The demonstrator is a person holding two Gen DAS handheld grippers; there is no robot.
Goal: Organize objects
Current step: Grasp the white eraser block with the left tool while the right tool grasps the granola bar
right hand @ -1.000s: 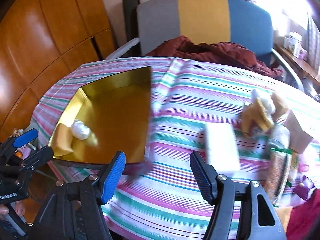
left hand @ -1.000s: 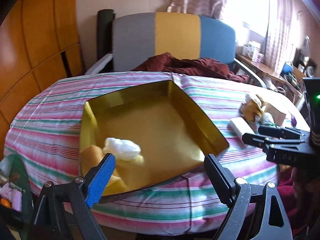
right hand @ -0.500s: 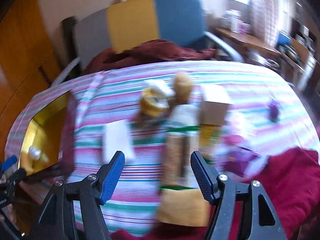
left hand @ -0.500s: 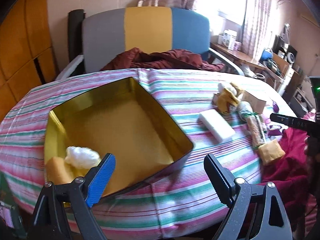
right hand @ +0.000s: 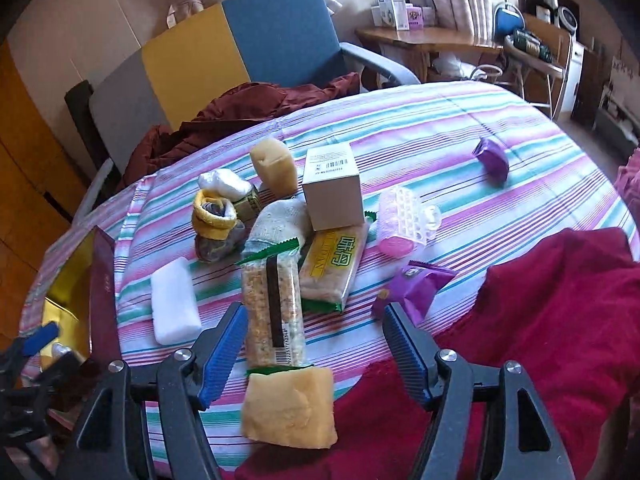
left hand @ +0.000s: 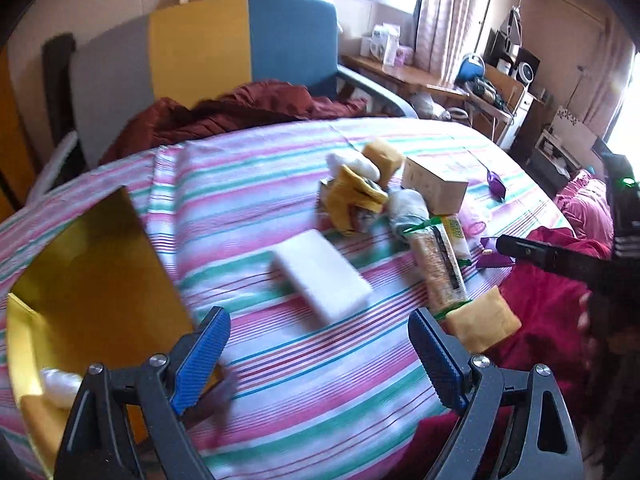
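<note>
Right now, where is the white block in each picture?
Left wrist view: the white block lies mid-picture, beyond and between the open claw fingers.
Right wrist view: the white block lies lower left, left of the grain bar.
Shared landmark: the cardboard box.

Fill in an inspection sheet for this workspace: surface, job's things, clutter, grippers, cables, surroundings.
Surface: striped tablecloth.
Job's things: gold box holds a cotton ball; white block, snack bar, yellow sponge, cardboard box lie outside it.
Clutter: red cloth on the near edge.
Grippers: left gripper open, empty; right gripper has just been opening, nothing clamped.
Cables: nothing seen.
Surroundings: tricolour chair, side desk.
</note>
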